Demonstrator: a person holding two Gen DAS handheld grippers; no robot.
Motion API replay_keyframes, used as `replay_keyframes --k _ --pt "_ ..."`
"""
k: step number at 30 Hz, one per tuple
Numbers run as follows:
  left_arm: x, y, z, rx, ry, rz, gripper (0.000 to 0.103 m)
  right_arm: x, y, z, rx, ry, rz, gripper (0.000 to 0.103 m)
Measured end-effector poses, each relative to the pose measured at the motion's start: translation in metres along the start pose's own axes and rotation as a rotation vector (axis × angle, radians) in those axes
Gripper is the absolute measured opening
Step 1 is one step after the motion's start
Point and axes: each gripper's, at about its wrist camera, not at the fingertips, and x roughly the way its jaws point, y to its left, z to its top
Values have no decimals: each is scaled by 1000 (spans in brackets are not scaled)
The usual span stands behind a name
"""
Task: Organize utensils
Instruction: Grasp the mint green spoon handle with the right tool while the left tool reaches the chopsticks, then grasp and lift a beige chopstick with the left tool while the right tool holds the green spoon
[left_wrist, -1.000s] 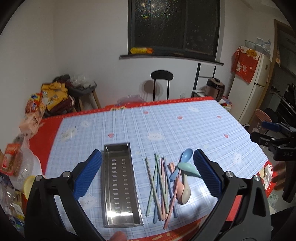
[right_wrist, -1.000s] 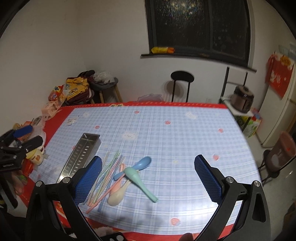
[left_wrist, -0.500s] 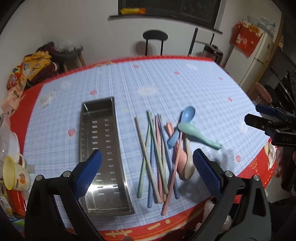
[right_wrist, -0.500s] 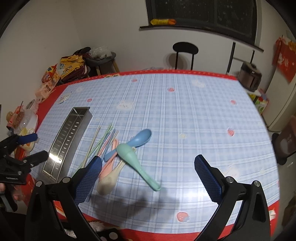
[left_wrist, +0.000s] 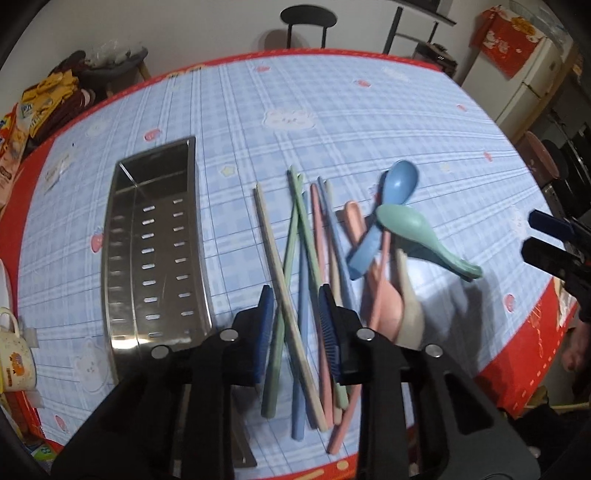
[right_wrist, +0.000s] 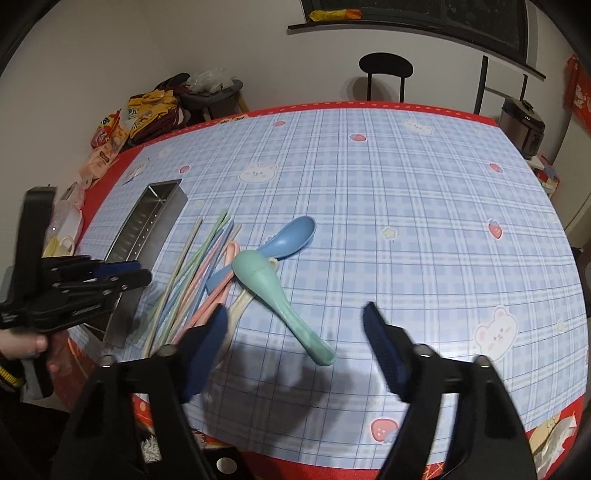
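The left gripper (left_wrist: 297, 314) is closing around several pastel chopsticks (left_wrist: 295, 266) near the table's (right_wrist: 406, 192) front edge beside the steel tray (left_wrist: 155, 251), while the right gripper (right_wrist: 295, 325), also closing, has the green spoon (right_wrist: 273, 291) between unpressed pads; next, pinch firmly before lifting.

Two black plastic hand-held claws, left claw (left_wrist: 297, 325) and right claw (right_wrist: 293, 332), each with ribbed blue pads (left_wrist: 266, 332) on the fingers and round silver screws (left_wrist: 229, 335) at the pivots. Faint lettering along the frame of the left claw; dark cuff (right_wrist: 7, 373) with yellow stitching behind it.
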Motion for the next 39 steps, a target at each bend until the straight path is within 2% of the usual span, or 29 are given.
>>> replay_keyframes --k 1,4,6,11,13,20,22,25,30,35,39 --pt "7 -1 2 0 11 11 25 2 -1 0 0 3 9 60" --pt "20 -2 3 6 30 34 25 11 -2 -1 -16 8 64 59" --pt "23 -1 2 -9 40 24 25 18 0 -2 -65 7 80 59" --pt "26 1 -2 -30 48 -3 25 49 16 -6 -271 43 19 57" --pt "26 2 -3 -35 50 -4 25 62 21 -7 -320 58 2 47" --pt "24 7 -6 -57 48 -8 25 93 31 -11 -371 94 -62 32" --pt "24 7 -6 -60 50 -6 25 97 32 -13 -377 99 -72 23" --pt "25 8 -6 -65 55 -9 25 96 27 -13 -348 96 -65 14" --pt "28 8 -8 -61 60 -20 25 89 7 -8 -178 95 22 12" --pt "29 13 -7 -82 60 -25 25 90 -24 -10 76 107 152 8" --pt "30 11 -7 -74 62 -30 25 91 -35 -14 167 114 188 8"
